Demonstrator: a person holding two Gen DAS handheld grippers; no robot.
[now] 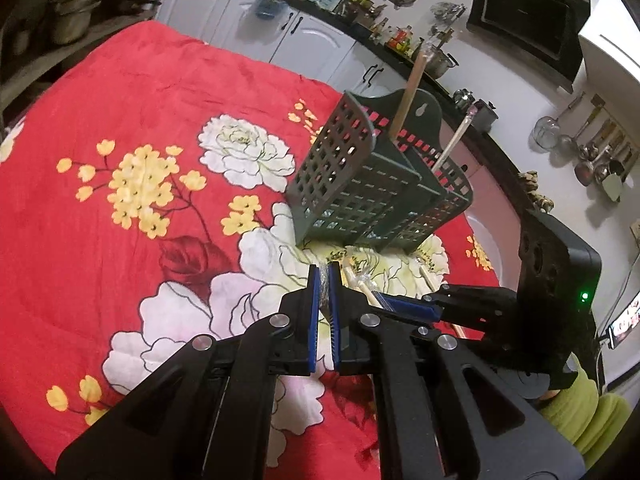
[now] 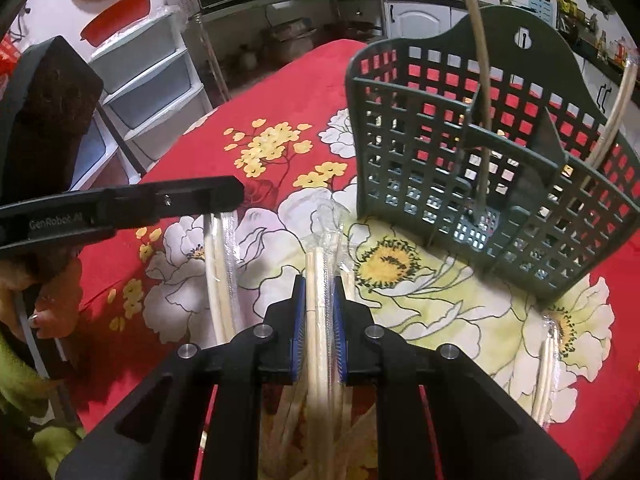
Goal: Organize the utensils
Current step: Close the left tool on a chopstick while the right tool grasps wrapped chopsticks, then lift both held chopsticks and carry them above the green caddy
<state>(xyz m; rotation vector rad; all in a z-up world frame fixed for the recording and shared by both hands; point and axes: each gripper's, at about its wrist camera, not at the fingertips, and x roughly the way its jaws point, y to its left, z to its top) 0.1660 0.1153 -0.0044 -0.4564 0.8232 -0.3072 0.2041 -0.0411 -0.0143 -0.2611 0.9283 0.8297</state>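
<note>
A dark green lattice utensil basket (image 1: 372,184) (image 2: 480,152) stands on the red floral cloth, with two chopstick pairs (image 1: 412,84) upright in its compartments. My left gripper (image 1: 325,276) is shut on the clear wrapper end of a wrapped chopstick pair. In the right wrist view that pair (image 2: 218,272) trails down from the left gripper (image 2: 224,200). My right gripper (image 2: 319,284) is shut on another wrapped chopstick pair (image 2: 318,248) in front of the basket. The left wrist view shows the right gripper (image 1: 400,302) just to the right of my left one.
One more wrapped chopstick pair (image 2: 548,364) lies on the cloth (image 1: 120,220) right of the basket. A hand in a green sleeve (image 2: 48,308) holds the left gripper. Plastic drawers (image 2: 148,80) stand beyond the table's left edge, and kitchen cabinets (image 1: 248,20) behind it.
</note>
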